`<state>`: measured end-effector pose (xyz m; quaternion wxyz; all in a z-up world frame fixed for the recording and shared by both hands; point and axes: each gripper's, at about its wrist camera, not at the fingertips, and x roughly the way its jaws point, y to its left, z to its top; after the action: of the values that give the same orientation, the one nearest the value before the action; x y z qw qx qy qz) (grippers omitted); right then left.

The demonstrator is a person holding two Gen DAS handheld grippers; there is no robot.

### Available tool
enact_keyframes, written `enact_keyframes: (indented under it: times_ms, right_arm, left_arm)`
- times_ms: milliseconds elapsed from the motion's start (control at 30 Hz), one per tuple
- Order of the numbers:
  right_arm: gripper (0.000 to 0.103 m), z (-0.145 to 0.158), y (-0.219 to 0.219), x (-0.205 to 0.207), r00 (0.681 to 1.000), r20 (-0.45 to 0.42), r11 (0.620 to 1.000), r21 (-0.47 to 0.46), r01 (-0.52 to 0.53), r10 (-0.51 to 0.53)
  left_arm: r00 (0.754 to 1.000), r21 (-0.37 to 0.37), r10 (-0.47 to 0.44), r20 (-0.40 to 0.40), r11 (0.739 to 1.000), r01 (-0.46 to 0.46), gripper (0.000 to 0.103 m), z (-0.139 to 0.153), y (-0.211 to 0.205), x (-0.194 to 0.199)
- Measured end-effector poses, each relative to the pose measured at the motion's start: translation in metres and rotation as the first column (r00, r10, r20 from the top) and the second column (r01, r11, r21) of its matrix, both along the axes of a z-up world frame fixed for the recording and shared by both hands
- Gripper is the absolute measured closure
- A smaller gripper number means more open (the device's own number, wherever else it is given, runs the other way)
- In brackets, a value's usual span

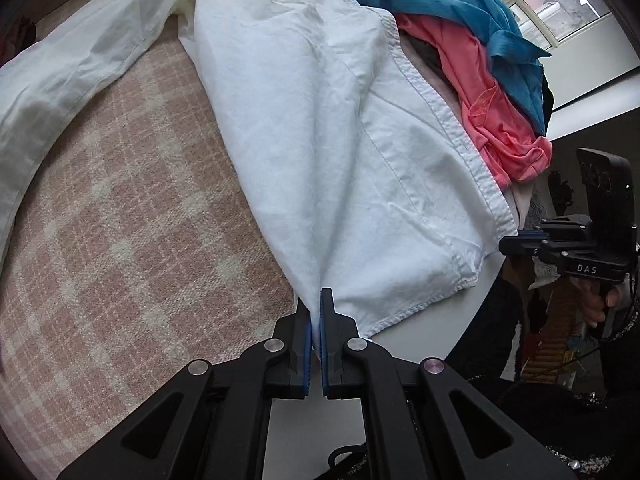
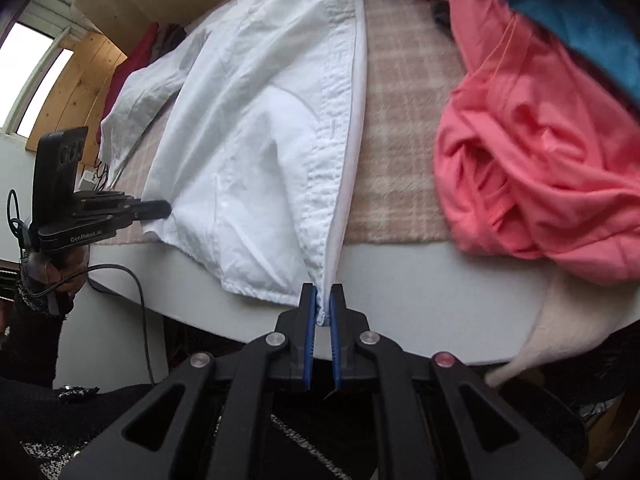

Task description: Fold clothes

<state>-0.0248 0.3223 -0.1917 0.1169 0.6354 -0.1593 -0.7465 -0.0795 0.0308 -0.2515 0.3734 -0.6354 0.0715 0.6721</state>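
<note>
The white shirt [image 1: 304, 120] is spread on the desk [image 2: 420, 296] beside a pink garment [image 2: 540, 168]; its hem is pinched by left gripper [image 1: 316, 308] and right gripper [image 2: 323, 304] fingers

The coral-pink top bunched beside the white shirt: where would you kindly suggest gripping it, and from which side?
Probably the coral-pink top at its near hem, which overhangs the plaid blanket onto the table's edge. Come from the near, open side; the teal garment covers its far end.
</note>
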Motion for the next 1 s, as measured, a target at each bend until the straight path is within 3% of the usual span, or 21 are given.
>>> enact_keyframes:
  times_ms: [33,100,267,333,367,467,533,667,767,867,967,1000]
  right_arm:
    - [0.093,0.001,-0.001,0.002,1.0,-0.005,1.0,0.02,-0.003,0.003]
    - [0.08,0.008,0.0,0.005,0.999,-0.033,0.999,0.055,0.002,0.0]
    - [0.079,0.038,0.008,-0.005,0.982,-0.186,0.997,0.053,0.053,-0.042]
    - [0.079,0.038,0.002,-0.013,0.972,-0.235,0.999,0.026,0.024,-0.017]
    - [0.08,0.031,-0.005,-0.018,0.972,-0.234,1.0,0.03,0.001,0.006]
    - [0.082,0.001,-0.026,-0.034,0.992,-0.106,0.983,0.177,-0.05,0.07]
    - [0.083,0.008,-0.02,-0.033,0.992,-0.108,0.987,0.15,-0.05,0.066]
    - [0.083,0.056,-0.018,-0.068,0.951,-0.307,0.996,0.094,-0.003,0.032]
    - [0.083,0.063,-0.031,-0.124,0.91,-0.412,0.995,0.097,-0.01,0.049]
    - [0.083,0.041,-0.039,-0.18,0.917,-0.389,0.987,0.161,-0.028,0.089]
    - [0.087,0.005,-0.016,-0.21,0.974,-0.21,0.964,0.264,-0.028,0.086]
    - [0.093,0.007,-0.003,-0.207,0.975,-0.211,0.966,0.259,-0.011,0.067]
  left_arm:
    - [1.0,-0.008,-0.004,-0.01,1.0,0.003,0.101,0.002,-0.002,-0.001]
    - [1.0,-0.019,-0.008,-0.026,1.0,0.007,0.101,0.006,-0.006,-0.003]
    - [1.0,-0.015,0.0,-0.006,1.0,0.0,0.101,0.008,-0.008,-0.006]
    - [1.0,-0.029,-0.012,-0.014,1.0,0.012,0.101,0.007,-0.003,-0.003]
    - [1.0,-0.031,-0.014,-0.019,0.999,0.014,0.101,0.008,-0.002,-0.002]
    - [1.0,-0.017,-0.006,-0.011,1.0,0.006,0.1,0.011,-0.006,-0.003]
    - [1.0,-0.002,0.004,0.003,1.0,-0.004,0.1,0.012,-0.011,-0.005]
    - [1.0,-0.029,-0.01,-0.013,1.0,0.01,0.1,0.007,-0.004,-0.002]
    - [1.0,-0.038,-0.004,-0.006,0.999,0.004,0.1,0.002,-0.002,-0.002]
    - [1.0,-0.038,0.007,0.0,0.999,-0.008,0.1,-0.001,-0.002,-0.003]
    - [1.0,-0.03,0.015,0.003,0.999,-0.015,0.099,-0.001,-0.006,-0.005]
    - [1.0,-0.027,0.017,0.004,0.999,-0.017,0.099,-0.002,-0.007,-0.005]
